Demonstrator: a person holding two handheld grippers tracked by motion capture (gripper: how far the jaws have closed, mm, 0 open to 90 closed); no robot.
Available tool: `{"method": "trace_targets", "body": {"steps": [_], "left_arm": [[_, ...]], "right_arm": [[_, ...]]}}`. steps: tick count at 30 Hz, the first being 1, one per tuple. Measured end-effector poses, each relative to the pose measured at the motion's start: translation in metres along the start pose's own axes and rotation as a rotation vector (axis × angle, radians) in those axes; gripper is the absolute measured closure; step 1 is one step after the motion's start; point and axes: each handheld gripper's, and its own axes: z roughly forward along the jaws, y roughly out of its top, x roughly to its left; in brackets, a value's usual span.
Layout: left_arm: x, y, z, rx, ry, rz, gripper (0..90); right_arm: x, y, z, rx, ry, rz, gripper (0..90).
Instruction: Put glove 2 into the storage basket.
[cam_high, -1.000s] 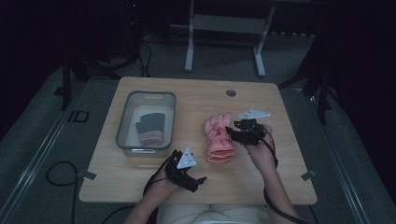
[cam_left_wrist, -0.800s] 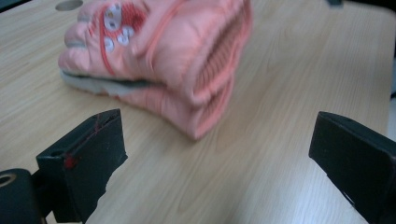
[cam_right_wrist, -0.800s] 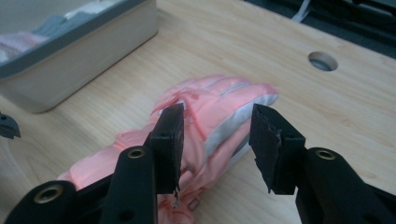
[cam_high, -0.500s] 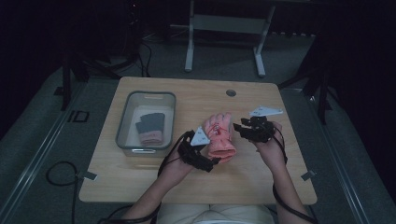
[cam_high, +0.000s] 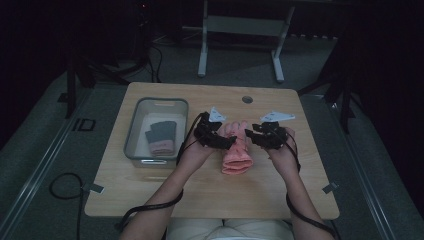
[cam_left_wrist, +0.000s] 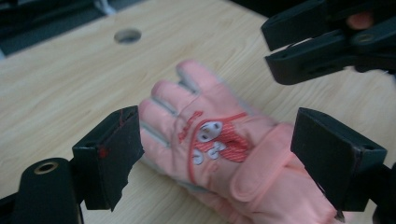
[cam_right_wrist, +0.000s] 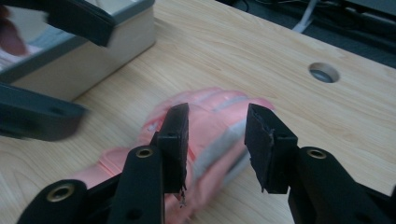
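Pink child's glove (cam_high: 236, 150) lies flat on the wooden worktop (cam_high: 150, 195), just right of the clear bin (cam_high: 131, 145) holding folded gloves (cam_high: 161, 137). Since a second ago, the left tool (cam_high: 225, 141) has travelled from the near edge up to the glove; its jaws have just been closing but remain spread astride it, apparently without contact. The right tool (cam_high: 252, 136) hovers at the glove's other side, jaws partly spread, gripping nothing. A two-sided pickup appears imminent.

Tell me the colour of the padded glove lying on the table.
Pink padded glove with a red-and-white emblem, clearest in the left gripper view.
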Motion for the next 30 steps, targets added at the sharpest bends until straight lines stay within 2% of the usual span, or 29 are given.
{"method": "trace_targets", "body": {"steps": [2, 5, 6, 7, 8, 9, 10, 12, 14, 17, 19, 22, 23, 24, 25, 26, 27, 29, 30], "left_arm": [[0.005, -0.001, 0.007, 0.033, 0.017, -0.028, 16.1], [0.012, -0.007, 0.020, 0.069, 0.018, -0.100, 20.4], [0.014, -0.009, 0.025, 0.093, 0.018, -0.118, 21.6], [0.014, -0.012, 0.031, 0.104, 0.018, -0.135, 21.6], [0.014, -0.014, 0.035, 0.124, 0.021, -0.142, 21.6], [0.014, -0.016, 0.039, 0.142, 0.032, -0.141, 21.6], [0.013, -0.018, 0.044, 0.162, 0.043, -0.137, 21.6], [0.014, -0.022, 0.051, 0.183, 0.052, -0.165, 21.6], [0.018, -0.026, 0.056, 0.198, 0.017, -0.211, 21.9], [0.023, -0.032, 0.065, 0.222, -0.029, -0.271, 23.4], [0.026, -0.037, 0.071, 0.231, -0.071, -0.332, 28.3], [0.027, -0.041, 0.079, 0.243, -0.083, -0.363, 28.5], [0.027, -0.042, 0.080, 0.247, -0.086, -0.368, 28.5], [0.028, -0.043, 0.081, 0.250, -0.094, -0.381, 28.5], [0.029, -0.045, 0.082, 0.248, -0.099, -0.394, 28.4], [0.030, -0.047, 0.084, 0.254, -0.105, -0.401, 28.3], [0.032, -0.048, 0.085, 0.255, -0.118, -0.421, 28.4], [0.036, -0.051, 0.087, 0.254, -0.168, -0.456, 30.1], [0.038, -0.052, 0.088, 0.254, -0.192, -0.474, 37.3]], "right_arm": [[0.001, 0.000, 0.003, 0.003, -0.001, 0.009, 60.0], [0.003, -0.004, 0.011, 0.027, -0.003, 0.020, 59.3], [0.003, -0.006, 0.015, 0.036, 0.001, 0.040, 58.3], [0.001, -0.010, 0.023, 0.058, -0.018, 0.062, 54.1], [0.001, -0.010, 0.023, 0.058, -0.018, 0.062, 54.1], [-0.001, -0.016, 0.031, 0.077, -0.021, 0.089, 48.3], [-0.001, -0.016, 0.031, 0.077, -0.021, 0.089, 48.3], [-0.005, -0.021, 0.037, 0.102, -0.017, 0.116, 47.2], [-0.007, -0.027, 0.043, 0.116, 0.009, 0.131, 44.4], [-0.011, -0.033, 0.053, 0.164, 0.019, 0.137, 38.0], [-0.015, -0.036, 0.059, 0.203, 0.040, 0.151, 36.3], [-0.020, -0.041, 0.066, 0.248, 0.067, 0.165, 36.3], [-0.022, -0.043, 0.069, 0.255, 0.089, 0.185, 36.4], [-0.022, -0.043, 0.069, 0.255, 0.089, 0.185, 36.4], [-0.024, -0.044, 0.071, 0.259, 0.103, 0.200, 37.1], [-0.025, -0.045, 0.072, 0.262, 0.119, 0.222, 41.6], [-0.025, -0.047, 0.075, 0.270, 0.164, 0.244, 47.5], [-0.025, -0.047, 0.076, 0.271, 0.168, 0.238, 51.0], [-0.024, -0.046, 0.076, 0.275, 0.172, 0.237, 53.4]]}}
